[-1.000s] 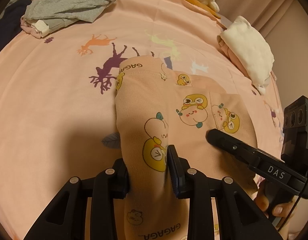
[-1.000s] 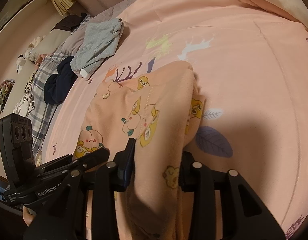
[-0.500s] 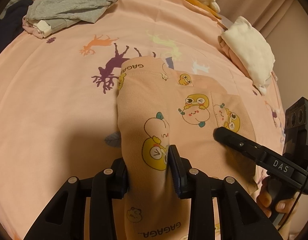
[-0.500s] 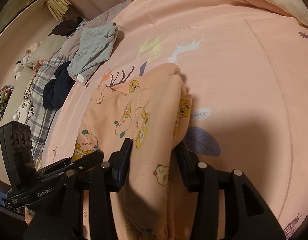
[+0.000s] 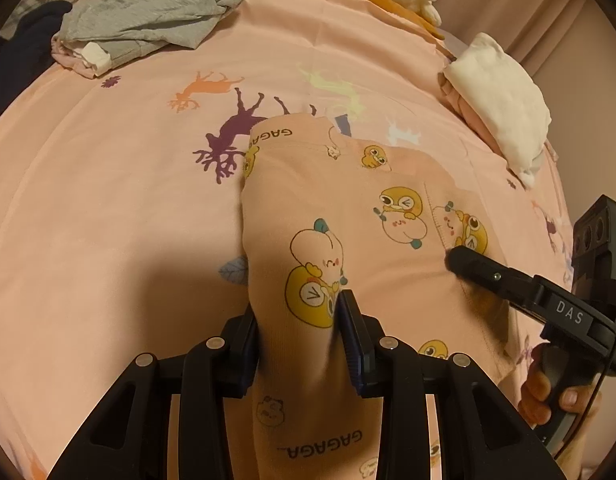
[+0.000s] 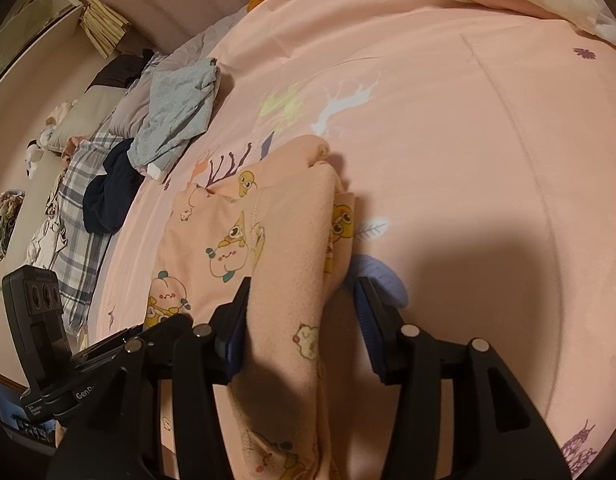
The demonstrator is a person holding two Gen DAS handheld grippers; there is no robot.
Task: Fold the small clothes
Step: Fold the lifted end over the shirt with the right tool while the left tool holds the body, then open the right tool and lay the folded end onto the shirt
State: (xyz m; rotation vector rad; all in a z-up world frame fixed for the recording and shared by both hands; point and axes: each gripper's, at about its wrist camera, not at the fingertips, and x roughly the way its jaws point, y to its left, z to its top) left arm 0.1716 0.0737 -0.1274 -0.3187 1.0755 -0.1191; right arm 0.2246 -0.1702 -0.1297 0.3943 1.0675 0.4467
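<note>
Nearest in the left wrist view, the left tool (image 5: 300, 330) clamps a raised fold of the peach cartoon-print garment (image 5: 347, 216); both pads press into the cloth, which bulges up between them and runs back under the tool toward the camera. In the right wrist view, the right tool (image 6: 302, 322) straddles another thick fold of the same garment (image 6: 268, 248). Its jaws are opening: the left pad lies against the cloth, while the right pad stands clear of it with bedsheet showing in the gap.

The rest of the garment lies spread on the pink bedsheet (image 5: 108, 200) just beyond both tools, its waistband at the far edge. One black finger (image 5: 479, 268) of the right tool reaches over the garment's right part in the left wrist view, with a person's hand (image 5: 555, 400) on the handle below.

Beyond the garment, printed deer shapes (image 5: 236, 128) touch its far edge. Farther off to the garment's left sits a grey crumpled garment (image 5: 148, 16) beside dark blue clothing (image 6: 112, 196). To the garment's far right lies a folded white and pink stack (image 5: 503, 96).
</note>
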